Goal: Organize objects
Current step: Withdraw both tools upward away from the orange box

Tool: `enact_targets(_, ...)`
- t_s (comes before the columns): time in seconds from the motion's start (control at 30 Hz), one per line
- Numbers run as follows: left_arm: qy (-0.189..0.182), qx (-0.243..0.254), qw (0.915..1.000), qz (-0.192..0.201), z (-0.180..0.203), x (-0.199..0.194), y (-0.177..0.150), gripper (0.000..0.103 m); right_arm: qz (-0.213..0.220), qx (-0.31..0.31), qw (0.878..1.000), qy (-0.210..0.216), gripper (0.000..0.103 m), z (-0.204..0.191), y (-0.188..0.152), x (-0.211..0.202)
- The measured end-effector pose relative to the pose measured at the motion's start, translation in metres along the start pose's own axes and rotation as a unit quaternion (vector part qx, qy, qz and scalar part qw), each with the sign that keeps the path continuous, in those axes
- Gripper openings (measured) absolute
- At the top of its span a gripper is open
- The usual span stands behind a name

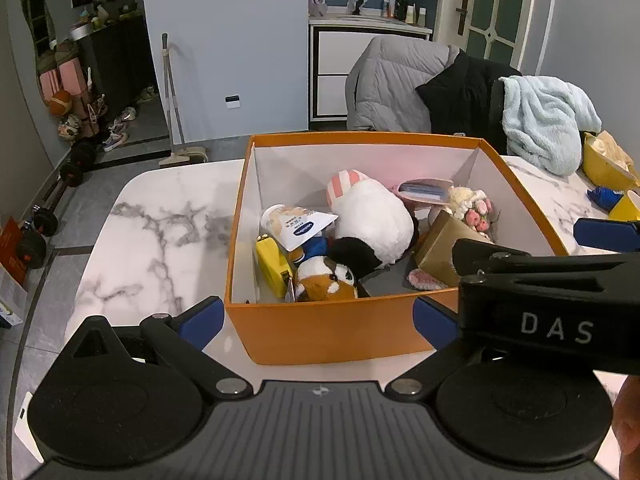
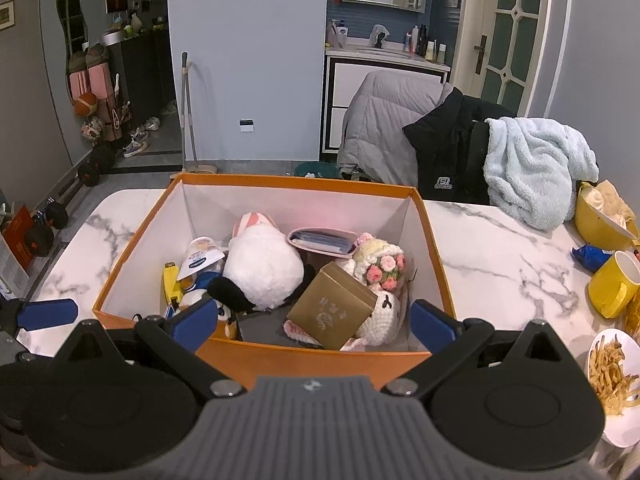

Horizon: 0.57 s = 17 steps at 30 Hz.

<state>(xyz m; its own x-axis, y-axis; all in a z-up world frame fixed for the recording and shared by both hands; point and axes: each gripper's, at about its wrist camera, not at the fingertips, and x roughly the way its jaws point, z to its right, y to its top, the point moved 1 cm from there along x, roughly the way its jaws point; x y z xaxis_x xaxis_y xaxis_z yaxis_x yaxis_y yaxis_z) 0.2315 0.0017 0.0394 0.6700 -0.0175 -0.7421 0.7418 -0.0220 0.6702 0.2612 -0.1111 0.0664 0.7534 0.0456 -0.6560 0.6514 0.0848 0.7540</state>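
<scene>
On the marble table point(image 2: 500, 248), the left gripper point(image 1: 318, 316) and right gripper point(image 2: 314, 318) both hang spread wide, grasping nothing, before the orange box point(image 2: 320, 354) holding a white plush toy point(image 2: 264, 268) and gold box point(image 2: 332, 310).

Black left gripper point(image 1: 319, 318), blue pads point(image 1: 204, 316), silver screws, white "DAS" lettering, ribbed grey housing
</scene>
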Motion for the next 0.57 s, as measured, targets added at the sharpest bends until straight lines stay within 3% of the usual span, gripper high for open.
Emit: enact_targets(0.57,-0.026,0.007,0.9996,0.009,0.0045,-0.0043,-0.004,0.103,-0.004,-0.003,1.0,-0.001,0.102,-0.0031,-0.003,0.0009)
